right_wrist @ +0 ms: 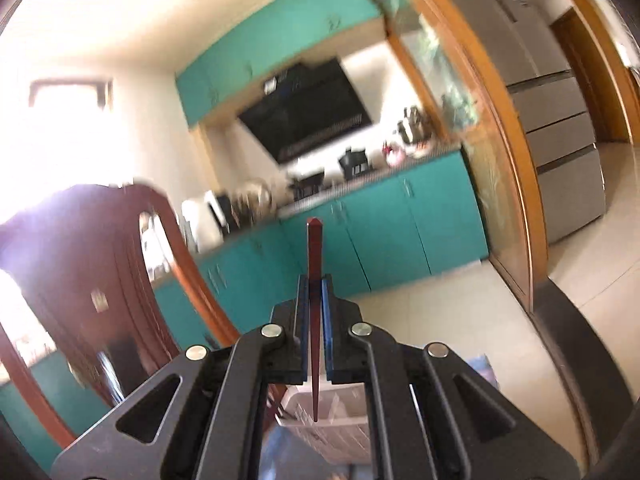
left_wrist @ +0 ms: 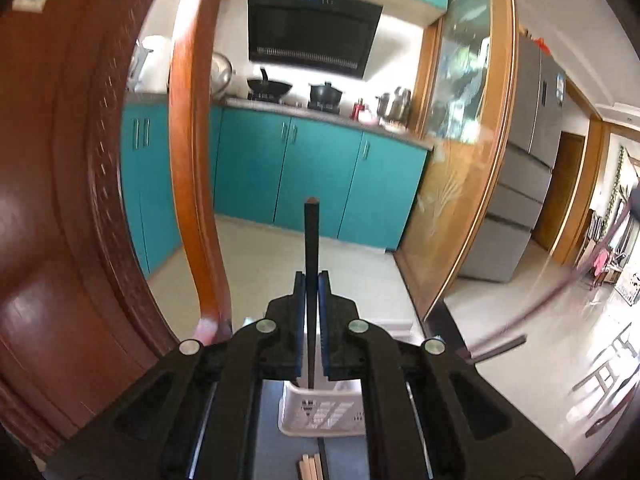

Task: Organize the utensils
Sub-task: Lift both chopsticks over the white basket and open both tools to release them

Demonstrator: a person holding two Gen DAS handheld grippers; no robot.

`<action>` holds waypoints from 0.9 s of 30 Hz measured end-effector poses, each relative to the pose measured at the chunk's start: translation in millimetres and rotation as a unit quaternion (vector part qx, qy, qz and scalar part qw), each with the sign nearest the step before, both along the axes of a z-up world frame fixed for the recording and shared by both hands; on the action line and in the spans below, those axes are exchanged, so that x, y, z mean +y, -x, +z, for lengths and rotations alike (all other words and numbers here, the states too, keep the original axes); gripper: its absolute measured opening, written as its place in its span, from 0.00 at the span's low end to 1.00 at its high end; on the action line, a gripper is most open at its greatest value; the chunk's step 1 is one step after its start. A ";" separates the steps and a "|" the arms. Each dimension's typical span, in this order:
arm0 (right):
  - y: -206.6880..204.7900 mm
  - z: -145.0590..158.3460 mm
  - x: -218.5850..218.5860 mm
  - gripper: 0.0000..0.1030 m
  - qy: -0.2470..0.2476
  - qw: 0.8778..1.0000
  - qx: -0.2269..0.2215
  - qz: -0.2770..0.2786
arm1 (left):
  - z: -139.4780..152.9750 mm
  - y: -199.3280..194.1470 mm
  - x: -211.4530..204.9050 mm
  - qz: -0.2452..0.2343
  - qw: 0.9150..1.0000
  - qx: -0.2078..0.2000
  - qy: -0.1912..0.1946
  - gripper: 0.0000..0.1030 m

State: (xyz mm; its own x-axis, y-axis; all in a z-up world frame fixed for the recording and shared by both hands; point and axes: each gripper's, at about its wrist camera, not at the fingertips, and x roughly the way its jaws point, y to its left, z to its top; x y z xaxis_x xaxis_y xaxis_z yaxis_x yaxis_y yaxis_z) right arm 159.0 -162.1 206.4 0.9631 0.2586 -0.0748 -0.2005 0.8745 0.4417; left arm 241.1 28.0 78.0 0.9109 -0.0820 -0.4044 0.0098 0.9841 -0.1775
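Kitchen background in both views: teal cabinets (left_wrist: 320,168) under a counter, black range hood (left_wrist: 312,32) above the stove, a wok (left_wrist: 269,87) and a dark pot (left_wrist: 325,94) on the burners, silver fridge (left_wrist: 532,152) off to the right past a wood-framed glass door (left_wrist: 460,160). Carved wooden chair back (left_wrist: 80,200) fills the left side of the left wrist view.

Left gripper (left_wrist: 311,284) has its fingers pressed together on a dark chopstick (left_wrist: 311,248), pinching it between the blue pads. Stick stands roughly upright, butt end up past the fingertips, thin end hanging down over a white slotted basket (left_wrist: 320,412) on a grey tabletop (left_wrist: 268,448). More light wooden chopsticks (left_wrist: 310,468) lie on the table just below the basket, partly cut off by the frame edge.

Right gripper (right_wrist: 315,292) likewise pinches a reddish-brown chopstick (right_wrist: 314,256), fingers closed tight on it. Thick end up, tip pointing down above the same white basket (right_wrist: 340,420), not touching it as far as can be seen. Right view is motion-blurred and tilted; bright window (right_wrist: 68,92) washes out the left side. The right gripper's chopstick also shows as a blurred streak at the right of the left wrist view.
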 end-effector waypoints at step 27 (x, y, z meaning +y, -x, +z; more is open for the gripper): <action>-34.0 -61.4 33.2 0.28 0.080 0.996 0.029 -0.037 | -49.9 47.4 20.0 -0.012 0.998 0.044 -0.040 0.37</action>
